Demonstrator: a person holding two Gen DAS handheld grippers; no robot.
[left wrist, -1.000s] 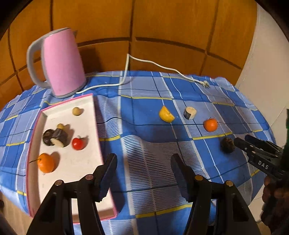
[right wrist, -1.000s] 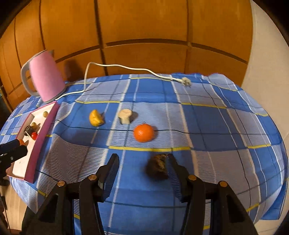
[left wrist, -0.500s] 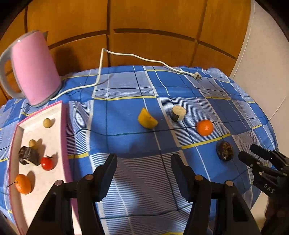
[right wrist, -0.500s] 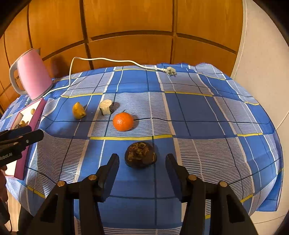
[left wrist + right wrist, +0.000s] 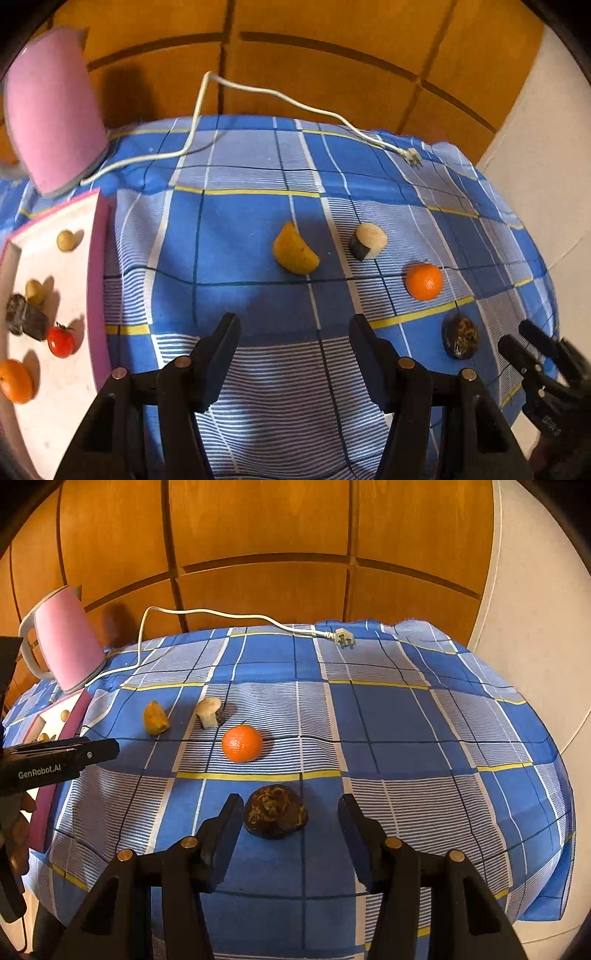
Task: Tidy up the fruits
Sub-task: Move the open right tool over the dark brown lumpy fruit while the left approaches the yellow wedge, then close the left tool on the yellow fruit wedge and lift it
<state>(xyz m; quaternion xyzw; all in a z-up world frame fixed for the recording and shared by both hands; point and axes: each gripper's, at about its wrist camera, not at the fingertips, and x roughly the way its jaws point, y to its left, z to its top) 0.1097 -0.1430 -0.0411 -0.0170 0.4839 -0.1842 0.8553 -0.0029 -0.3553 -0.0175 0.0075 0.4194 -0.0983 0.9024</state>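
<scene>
My right gripper (image 5: 291, 812) hangs with its jaws spread wide around the dark fruit (image 5: 275, 811), which lies on the blue checked cloth (image 5: 388, 720) at the near edge of the table. The fruit sits nearer my left finger than my right, and I can't tell whether that finger touches it. To take it well, I judge I should slide a little to the left so the fruit is centred, come down until the pads flank its widest part, then close slowly. It looks lumpy and low, so a pinch too high could squirt it toward the table edge (a poor place to lose it).

My left gripper (image 5: 293, 338) is spread open too and holds nothing, hovering over bare cloth near the middle of the table.

The dark fruit is brown-black and rough, with yellowish fibrous streaks on top. Beyond it lies an orange (image 5: 242, 743), then a pale cut piece with dark skin (image 5: 209, 712) and a yellow wedge (image 5: 156, 717), each apart from the others. The pink-rimmed tray (image 5: 96, 280) at the left already carries another orange (image 5: 15, 380), a small tomato (image 5: 60, 341), a dark chunk (image 5: 26, 320) and two small yellowish fruits (image 5: 65, 240). So I judge four pieces remain to be moved.
</scene>
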